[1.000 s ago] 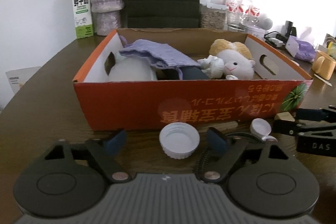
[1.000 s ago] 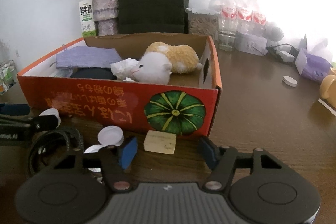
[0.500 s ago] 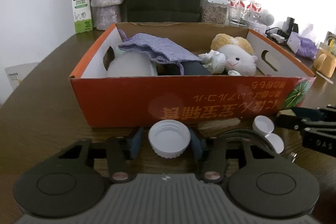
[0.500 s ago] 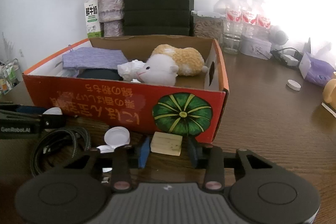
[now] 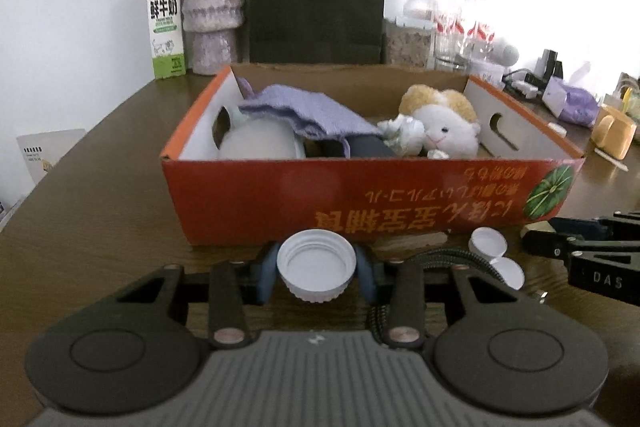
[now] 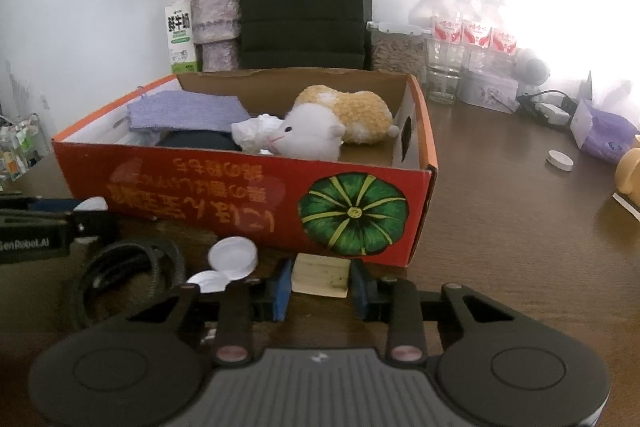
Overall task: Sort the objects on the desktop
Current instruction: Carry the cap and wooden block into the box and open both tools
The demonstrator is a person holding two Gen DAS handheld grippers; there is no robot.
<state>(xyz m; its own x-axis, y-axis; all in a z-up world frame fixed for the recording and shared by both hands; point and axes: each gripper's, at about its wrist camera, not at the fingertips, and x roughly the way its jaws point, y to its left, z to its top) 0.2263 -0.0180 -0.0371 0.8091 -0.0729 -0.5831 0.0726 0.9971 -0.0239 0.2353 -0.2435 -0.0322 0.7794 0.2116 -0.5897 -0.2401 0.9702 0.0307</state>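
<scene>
While a plush toy (image 5: 444, 125), a purple cloth (image 5: 308, 109) and other items already lie inside the orange cardboard box (image 5: 360, 205) at mid-desk, several pieces still wait on the desk (image 5: 92, 203) along the box's near wall. The left hand-held gripper (image 5: 316, 269), its jaws having just been closing, pinches a large white lid (image 5: 316, 265) by the rim. The right hand-held gripper (image 6: 320, 285), also just closing, clamps a pale wooden block (image 6: 320, 274) near the box's pumpkin-printed corner. Two small white caps (image 6: 232, 257) and a coiled black cable (image 6: 128, 267) lie between them, unsorted; sorting appears roughly midway.
</scene>
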